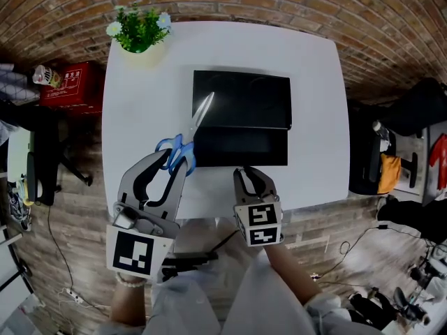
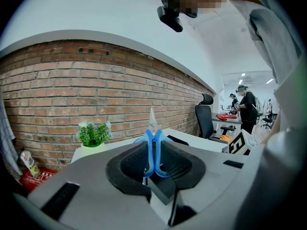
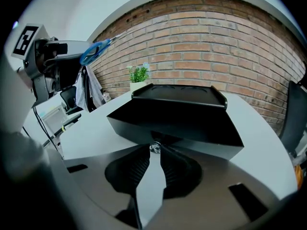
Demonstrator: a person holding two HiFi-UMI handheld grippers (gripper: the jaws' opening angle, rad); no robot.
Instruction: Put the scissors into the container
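1. head view: the left gripper [image 1: 170, 160] clamps the blue-handled steel scissors [image 1: 183, 142] by the handles. the blade tip reaches over the left edge of the black rectangular plastic container [image 1: 241, 89] on the white table [image 1: 140, 103].
2. left gripper view: the jaws press on both blue handle loops, and the blades point away.
3. right gripper view: the right gripper [image 3: 154, 150] has its jaws together, with the tips at the container's near wall.

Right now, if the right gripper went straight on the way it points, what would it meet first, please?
The right gripper would most likely meet the near wall of the black container first. It lies straight ahead of the closed jaws and very close, though whether they touch is unclear.
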